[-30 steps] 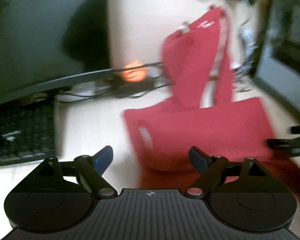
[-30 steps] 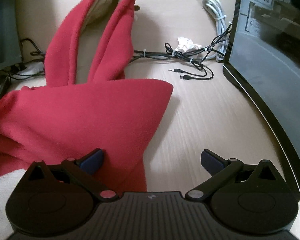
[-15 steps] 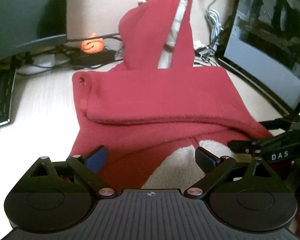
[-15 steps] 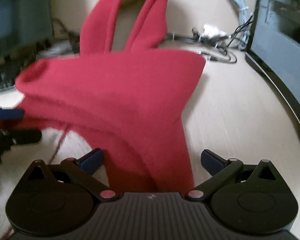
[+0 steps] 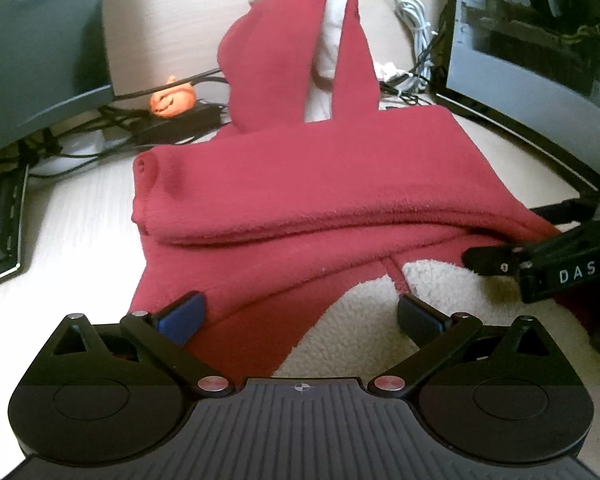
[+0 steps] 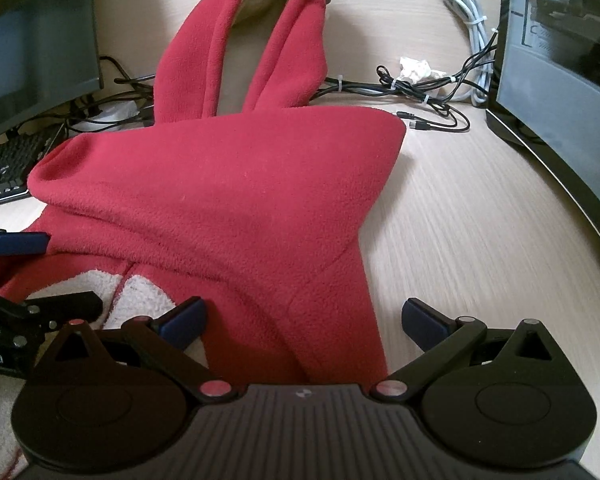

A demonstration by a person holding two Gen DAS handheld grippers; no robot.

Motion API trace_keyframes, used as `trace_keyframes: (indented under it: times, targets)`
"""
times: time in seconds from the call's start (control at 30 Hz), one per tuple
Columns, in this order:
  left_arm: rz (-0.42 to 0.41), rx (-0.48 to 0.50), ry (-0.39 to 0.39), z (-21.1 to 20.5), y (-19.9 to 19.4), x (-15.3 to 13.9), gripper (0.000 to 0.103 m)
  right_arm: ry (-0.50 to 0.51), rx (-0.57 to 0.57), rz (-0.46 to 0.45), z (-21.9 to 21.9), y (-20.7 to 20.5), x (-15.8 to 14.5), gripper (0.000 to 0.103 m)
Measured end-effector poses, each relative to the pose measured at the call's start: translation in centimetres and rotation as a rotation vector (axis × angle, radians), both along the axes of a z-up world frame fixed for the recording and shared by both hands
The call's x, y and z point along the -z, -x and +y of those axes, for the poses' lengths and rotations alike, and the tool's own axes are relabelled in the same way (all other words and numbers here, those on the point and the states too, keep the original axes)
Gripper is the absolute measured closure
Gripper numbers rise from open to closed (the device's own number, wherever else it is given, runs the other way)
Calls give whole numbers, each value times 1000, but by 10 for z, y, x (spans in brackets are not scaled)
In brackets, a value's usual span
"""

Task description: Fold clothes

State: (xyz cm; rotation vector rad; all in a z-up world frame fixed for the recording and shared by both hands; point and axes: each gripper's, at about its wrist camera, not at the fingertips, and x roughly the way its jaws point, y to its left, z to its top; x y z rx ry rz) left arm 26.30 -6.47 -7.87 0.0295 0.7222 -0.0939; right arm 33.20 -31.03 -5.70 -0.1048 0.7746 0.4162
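Red garment [image 5: 300, 184]: soft fleece cloth, matt, fine nap, slightly pilled along folded edges. Lining [image 5: 364, 320] at 6 o'clock of left view: cream, shaggy, rougher pile. Surface [image 6: 480, 208]: pale wood-grain laminate, smooth, faint sheen. Left hand-held gripper [image 5: 300, 316]: matt black plastic, ribbed housing, blue rubbery-looking pads, small shiny metal pivot pins. Right hand-held gripper [image 6: 304, 316]: same matt plastic and blue pads. Monitor [image 5: 36, 40] at 10 o'clock: dark, glossy. Computer case [image 6: 560, 60] at 2 o'clock: glossy, reflective panel. Cables [image 6: 420, 88]: smooth black and grey sheathing. Pumpkin figure [image 5: 172, 98]: orange, glossy, likely plastic.
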Motion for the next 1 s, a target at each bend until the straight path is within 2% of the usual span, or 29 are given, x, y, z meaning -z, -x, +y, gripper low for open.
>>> trace_keyframes:
  times: [0.3, 0.4, 0.53, 0.63, 0.7, 0.73, 0.77, 0.9, 1.0]
  targets:
    - [-7, -1, 14, 3, -2, 1, 0, -6, 23, -5, 3, 1, 0, 0]
    - [-7, -2, 13, 3, -2, 1, 0, -32, 69, -2, 6, -3, 0, 0]
    - [4, -4, -17, -2, -1, 0, 0, 16, 99, 18, 18, -7, -2, 0]
    - [10, -7, 1, 2, 4, -5, 0, 39, 73, 58, 18, -12, -5, 0]
    - [19, -26, 36, 11, 13, -12, 0, 52, 53, 125, 9, -14, -12, 0]
    - [29, -45, 58, 18, 19, -18, 0, 54, 89, 145, 0, -11, -18, 0]
    - [29, -66, 78, 25, 29, -25, 0, 53, 141, 129, -11, -2, -26, 0]
    - [12, -85, 143, 59, 83, -60, 0, 96, 192, -15, -43, 56, -58, 0]
    - [-15, -60, 130, 73, 120, -71, 0, 94, 203, -61, -54, 100, -67, 0]
